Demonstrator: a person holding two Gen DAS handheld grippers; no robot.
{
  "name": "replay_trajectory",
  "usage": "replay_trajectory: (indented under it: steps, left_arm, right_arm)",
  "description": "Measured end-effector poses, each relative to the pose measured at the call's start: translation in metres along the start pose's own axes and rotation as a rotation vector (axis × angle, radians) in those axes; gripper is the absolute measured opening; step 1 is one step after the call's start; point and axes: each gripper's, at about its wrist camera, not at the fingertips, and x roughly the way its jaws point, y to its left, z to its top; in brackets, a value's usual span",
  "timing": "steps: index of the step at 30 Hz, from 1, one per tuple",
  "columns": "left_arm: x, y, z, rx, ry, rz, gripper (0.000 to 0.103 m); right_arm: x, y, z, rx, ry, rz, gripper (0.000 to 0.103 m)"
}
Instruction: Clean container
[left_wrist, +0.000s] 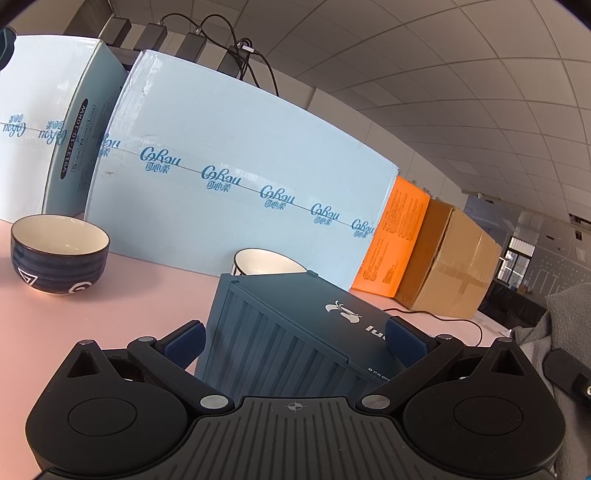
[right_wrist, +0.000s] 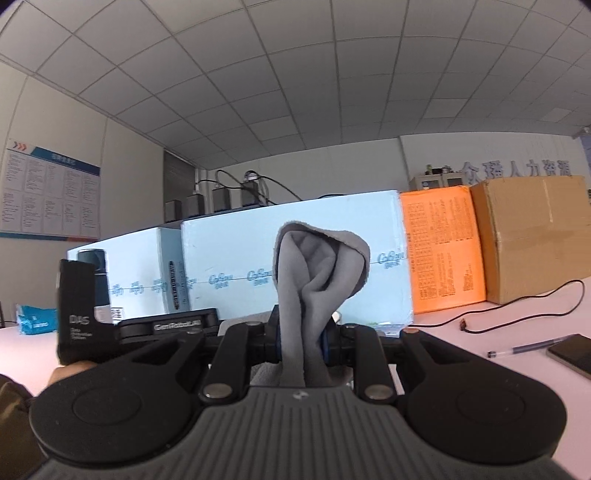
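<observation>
Pink table (left_wrist: 110, 295): left gripper (left_wrist: 295, 339) around container (left_wrist: 288, 332), right gripper (right_wrist: 299, 339) clamping cloth (right_wrist: 317, 273).

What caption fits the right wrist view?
Right gripper pinching a grey cloth upright before pale blue cartons.

Fleecy grey cloth (right_wrist: 317, 295), ribbed matt container (left_wrist: 288, 332)

The right gripper (right_wrist: 301, 341) has its jaws pinched on a grey cloth (right_wrist: 317, 273), which stands up in a folded bunch above them. Behind it, pale blue cartons (right_wrist: 236, 254), an orange box (right_wrist: 443, 251) and a brown carton (right_wrist: 532, 236) line the pink worktop (right_wrist: 461, 343). A pen (right_wrist: 524, 349) and a phone (right_wrist: 572, 354) lie at right (a black cable (right_wrist: 517, 312) trails just behind them).
</observation>
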Motion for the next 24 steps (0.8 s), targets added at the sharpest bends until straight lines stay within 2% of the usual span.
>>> replay_trajectory:
  steps: [3,7,16,24]
  left_arm:
    - [0.000,0.001,0.000,-0.005,0.002,-0.004,0.103]
    - [0.001,0.002,0.000,-0.009,0.004,-0.007,0.103]
    - [0.000,0.002,0.000,-0.016,0.008,-0.012,0.103]
    - [0.000,0.002,-0.001,-0.021,0.010,-0.015,0.103]
  right_arm:
    - [0.007,-0.009,0.001,0.017,-0.003,-0.080,0.023]
    - [0.013,-0.011,0.003,0.011,0.007,-0.109,0.023]
    - [0.011,0.018,0.000,-0.079,0.074,-0.049,0.023]
    - [0.003,0.034,0.003,-0.025,0.094,0.013,0.023]
